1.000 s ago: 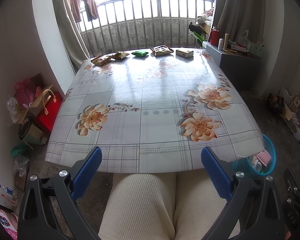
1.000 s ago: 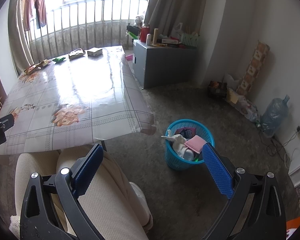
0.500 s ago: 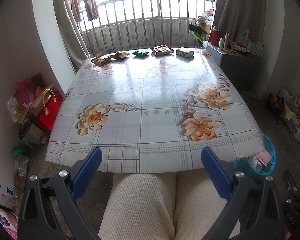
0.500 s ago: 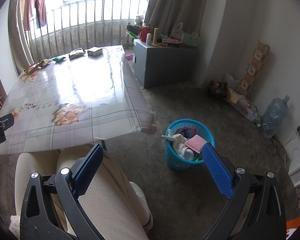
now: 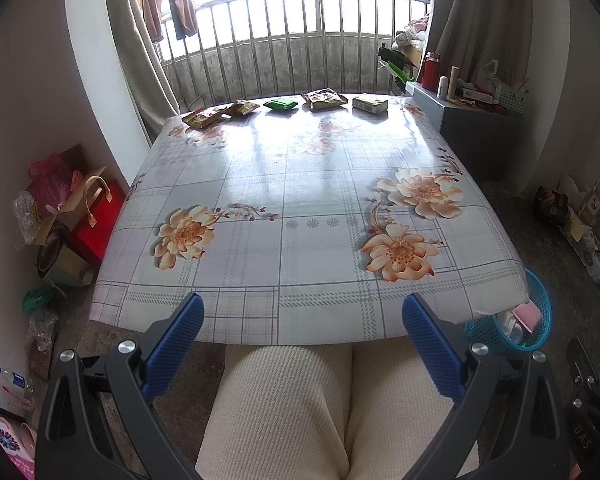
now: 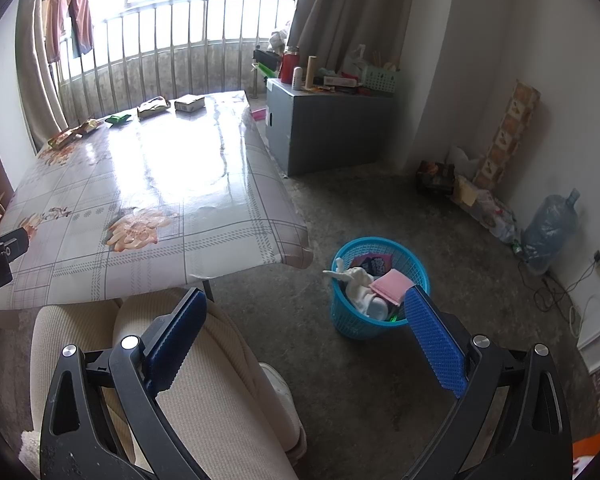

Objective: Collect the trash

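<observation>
Several wrappers lie in a row along the far edge of the floral table (image 5: 300, 184): two brown snack packets (image 5: 204, 117) (image 5: 242, 108), a green packet (image 5: 281, 104), a brown bag (image 5: 324, 98) and a pale box (image 5: 370, 103). A blue trash basket (image 6: 380, 288), holding white and pink rubbish, stands on the floor by the table's near right corner. My left gripper (image 5: 302, 328) is open over the person's lap at the near table edge. My right gripper (image 6: 306, 320) is open and empty, low above the lap, with the basket just behind its right finger.
A grey cabinet (image 6: 328, 128) with bottles and clutter stands right of the table. Bags and boxes (image 5: 76, 216) pile against the left wall. A water jug (image 6: 550, 230) and cables lie by the right wall. The person's cream-trousered legs (image 5: 340, 412) sit under the near edge.
</observation>
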